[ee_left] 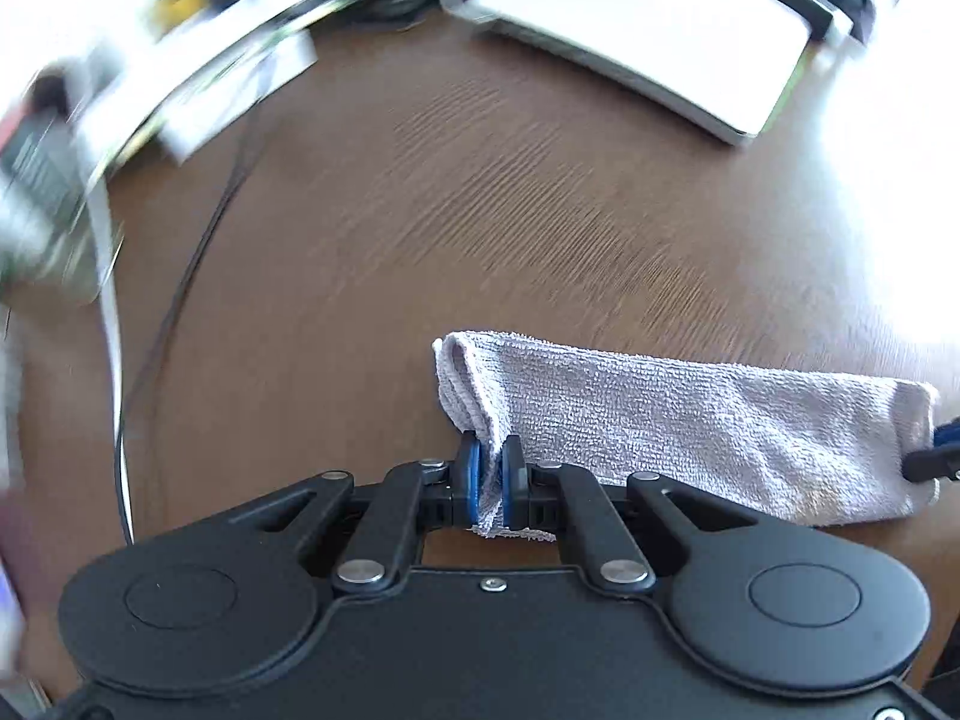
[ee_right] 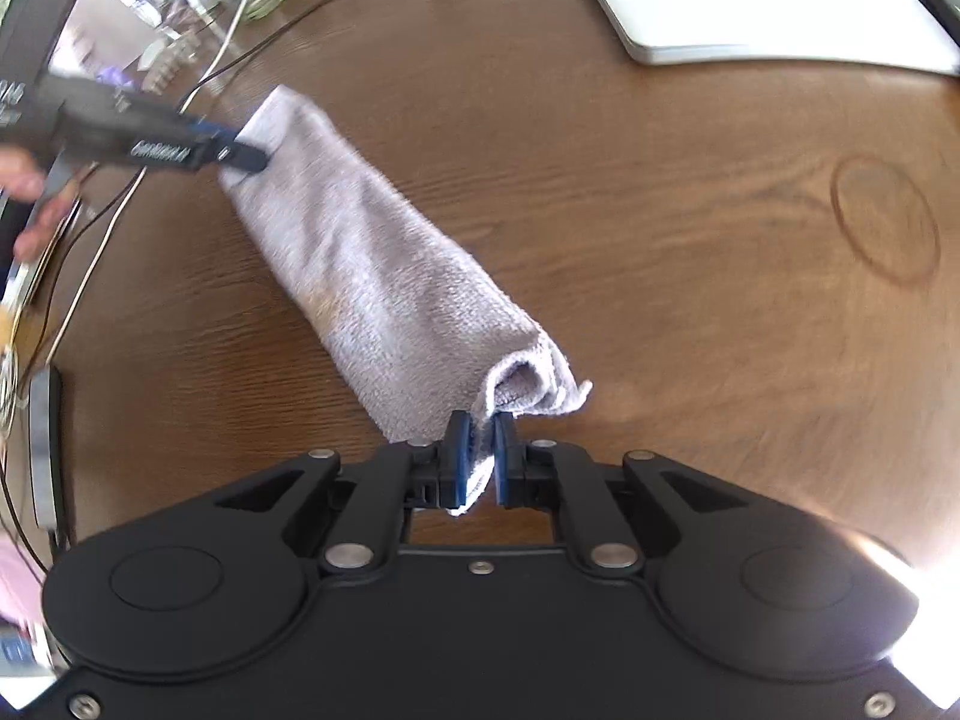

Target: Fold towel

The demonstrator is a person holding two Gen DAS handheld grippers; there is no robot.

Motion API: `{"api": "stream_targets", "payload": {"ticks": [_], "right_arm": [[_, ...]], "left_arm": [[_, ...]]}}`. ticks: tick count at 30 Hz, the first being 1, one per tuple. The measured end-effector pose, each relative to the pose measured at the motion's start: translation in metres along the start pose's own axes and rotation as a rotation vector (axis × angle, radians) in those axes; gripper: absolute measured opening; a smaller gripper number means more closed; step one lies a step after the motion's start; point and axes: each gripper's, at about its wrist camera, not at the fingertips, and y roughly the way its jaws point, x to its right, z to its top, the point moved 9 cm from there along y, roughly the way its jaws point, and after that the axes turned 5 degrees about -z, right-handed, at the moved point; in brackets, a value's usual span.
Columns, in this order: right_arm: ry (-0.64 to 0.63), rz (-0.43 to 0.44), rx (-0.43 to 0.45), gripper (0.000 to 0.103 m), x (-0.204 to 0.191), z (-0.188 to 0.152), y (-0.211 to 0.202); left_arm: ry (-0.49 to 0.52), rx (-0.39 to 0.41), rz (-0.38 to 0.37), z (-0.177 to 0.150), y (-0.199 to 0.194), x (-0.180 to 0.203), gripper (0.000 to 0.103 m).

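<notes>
A pale lilac-grey terry towel [ee_left: 690,426] is folded into a long narrow band over the brown wooden table [ee_left: 450,210]. My left gripper [ee_left: 492,468] is shut on one end corner of the towel. My right gripper [ee_right: 480,450] is shut on the opposite end, where the folded layers [ee_right: 528,381] curl open. The towel [ee_right: 372,276] stretches between both grippers. The left gripper also shows in the right wrist view [ee_right: 240,153], and the right gripper's tip shows at the left wrist view's right edge [ee_left: 936,456].
A closed white laptop [ee_left: 648,42] lies at the far side of the table, also in the right wrist view [ee_right: 750,0]. Cables [ee_left: 180,300] and blurred boxes and papers [ee_left: 198,60] sit along the left. A ring stain [ee_right: 885,219] marks the wood.
</notes>
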Motion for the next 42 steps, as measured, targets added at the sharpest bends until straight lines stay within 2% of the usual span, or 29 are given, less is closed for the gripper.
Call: {"api": "stream_targets", "payload": {"ticks": [7, 14, 20, 22, 24, 25, 26, 27, 29, 31, 33, 35, 36, 39, 42], "right_arm": [[0.178, -0.071, -0.016, 0.009, -0.030, -0.014, 0.005], [0.287, -0.091, -0.036, 0.009, -0.054, -0.022, 0.013], [0.333, -0.088, -0.044, 0.011, -0.070, -0.026, 0.019], [0.326, -0.098, -0.053, 0.020, -0.069, -0.027, 0.018], [0.314, -0.111, -0.063, 0.038, -0.066, -0.029, 0.016], [0.304, -0.118, -0.068, 0.044, -0.063, -0.031, 0.013], [0.294, -0.124, -0.073, 0.061, -0.060, -0.033, 0.011], [0.271, -0.134, -0.075, 0.073, -0.054, -0.035, 0.006], [0.201, -0.158, -0.077, 0.073, -0.034, -0.040, -0.006], [0.078, -0.147, -0.062, 0.073, -0.023, -0.039, -0.016], [-0.190, -0.064, -0.028, 0.073, -0.025, -0.035, -0.025], [-0.418, -0.023, 0.006, 0.072, -0.032, -0.034, -0.029], [-0.639, -0.010, 0.054, 0.072, -0.039, -0.035, -0.033], [-1.126, 0.008, 0.141, 0.071, -0.054, -0.048, -0.035], [-1.462, 0.046, 0.159, 0.062, -0.062, -0.057, -0.025]], "left_arm": [[0.338, -0.030, -0.104, 0.037, 0.024, 0.017, 0.007], [0.492, -0.042, -0.149, 0.059, 0.041, 0.034, 0.007], [0.544, -0.041, -0.149, 0.070, 0.047, 0.040, 0.008], [0.543, -0.036, -0.134, 0.068, 0.045, 0.038, 0.012], [0.545, -0.010, -0.093, 0.069, 0.038, 0.035, 0.021], [0.544, 0.011, -0.076, 0.070, 0.034, 0.033, 0.022], [0.539, 0.026, -0.067, 0.071, 0.028, 0.031, 0.024], [0.534, 0.038, -0.058, 0.071, 0.023, 0.029, 0.027], [0.535, 0.073, -0.031, 0.069, 0.005, 0.025, 0.033], [0.544, 0.100, -0.035, 0.062, -0.015, 0.029, 0.038], [0.567, 0.135, -0.058, 0.048, -0.038, 0.041, 0.049], [0.650, 0.138, -0.062, 0.026, -0.053, 0.067, 0.052], [0.686, 0.133, -0.063, 0.015, -0.056, 0.080, 0.053], [0.757, 0.115, -0.074, -0.018, -0.056, 0.125, 0.053], [0.818, 0.086, -0.087, -0.056, -0.047, 0.180, 0.053]]}}
